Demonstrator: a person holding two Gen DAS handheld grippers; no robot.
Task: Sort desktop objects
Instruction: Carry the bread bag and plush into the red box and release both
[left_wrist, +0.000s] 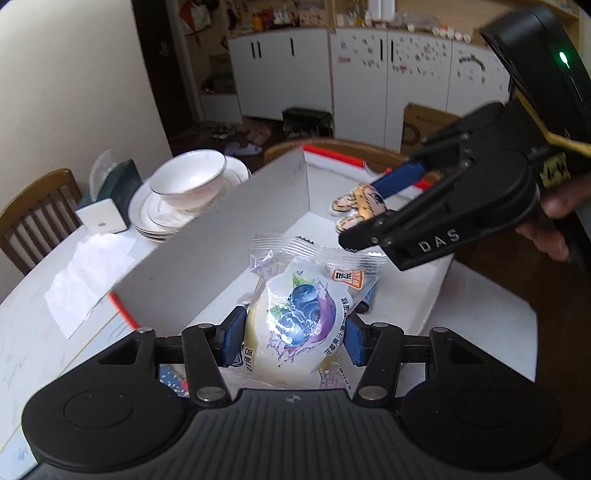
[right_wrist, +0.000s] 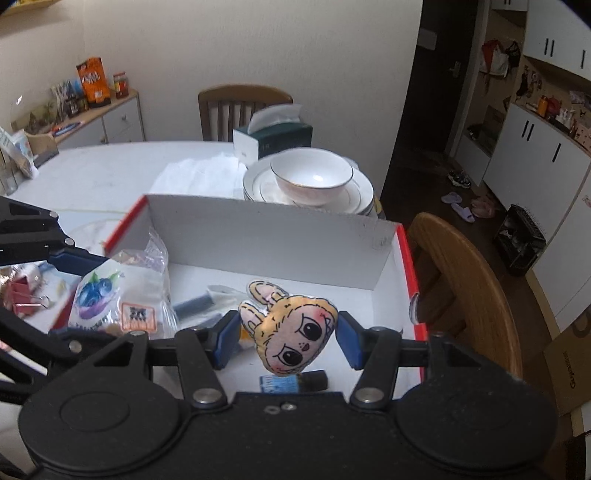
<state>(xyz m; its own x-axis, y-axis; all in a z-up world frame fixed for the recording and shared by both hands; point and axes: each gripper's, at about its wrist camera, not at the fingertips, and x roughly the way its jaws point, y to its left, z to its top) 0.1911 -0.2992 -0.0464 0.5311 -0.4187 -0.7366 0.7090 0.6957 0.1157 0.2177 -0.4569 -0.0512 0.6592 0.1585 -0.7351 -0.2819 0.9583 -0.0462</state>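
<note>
Both claws hung over a white cardboard box with red edges that sat on the white worktop.

The left claw was closed on a clear snack pouch printed with blueberries, its 2 blue pads pressing the pouch from either side, above the box's near end. The pouch carried an orange square label and Chinese print too small to read.

The right claw framed a small plush charm, a blonde cartoon girl's face with rabbit ears. The pads sat just beside the charm; whether they pinched it or stood slightly apart could not be told. "DAS" was printed in white on the right claw's finger in the left view.

Inside the box already lay a dark pen-like item and a small blue-and-black tube, so sorting looked partly done. Both held items had not yet been set down in the box, and a red binder clip lay outside it on the left.

Beyond the box stood a gold-rimmed bowl on stacked plates and a green tissue box.
</note>
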